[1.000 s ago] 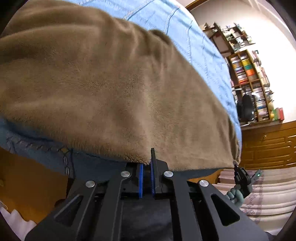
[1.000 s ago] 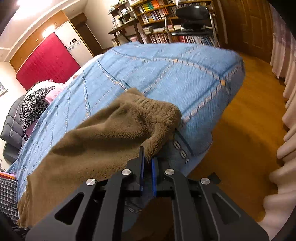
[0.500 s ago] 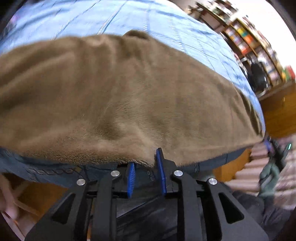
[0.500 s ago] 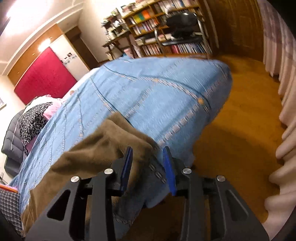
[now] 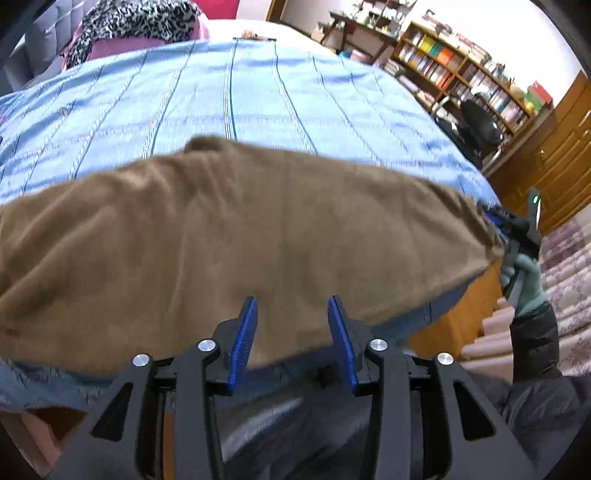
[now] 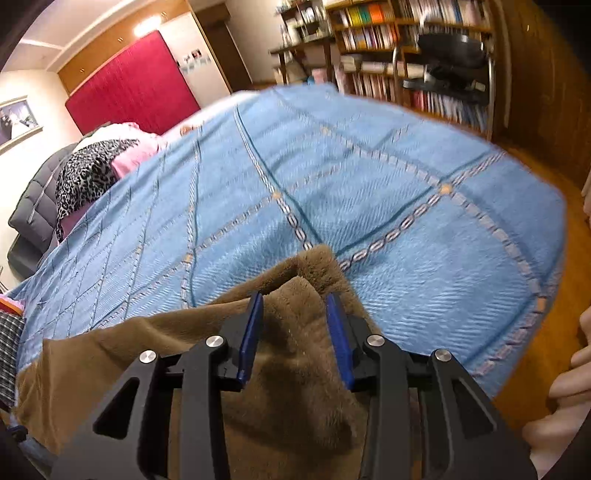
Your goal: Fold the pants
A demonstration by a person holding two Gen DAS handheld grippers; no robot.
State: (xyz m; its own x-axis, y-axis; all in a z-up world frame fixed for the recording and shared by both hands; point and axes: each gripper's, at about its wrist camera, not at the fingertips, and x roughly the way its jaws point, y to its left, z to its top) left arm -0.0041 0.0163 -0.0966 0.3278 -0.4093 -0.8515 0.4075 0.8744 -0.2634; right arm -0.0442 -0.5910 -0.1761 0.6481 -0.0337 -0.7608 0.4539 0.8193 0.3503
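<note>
— Both our tongs were pinched on the pants' near edge a second ago; now they have let go and stand spread, and both have pulled back for a wider look at the bed.

— Yes. Our left tongs (image 5: pixel 291 306) hover with blue pads apart over the near edge of the pants (image 5: pixel 236 236), gripping nothing.

— And our right tongs (image 6: pixel 294 301) are spread as well, pads either side of the pants' (image 6: pixel 288 369) bunched end, with the cloth loose between them.

— The pants lie flat across the near part of the bed (image 5: pixel 258 96), a long brown fleece band on the blue cover, reaching the bed's front edge.

— From the left view we see our right tongs at the pants' far right end, held in a green glove (image 5: pixel 526 282).

— Beyond the bed stand bookshelves (image 6: pixel 388 33) and a black chair (image 5: pixel 480 122); a leopard-print cloth (image 6: pixel 88 173) lies at the head.
</note>
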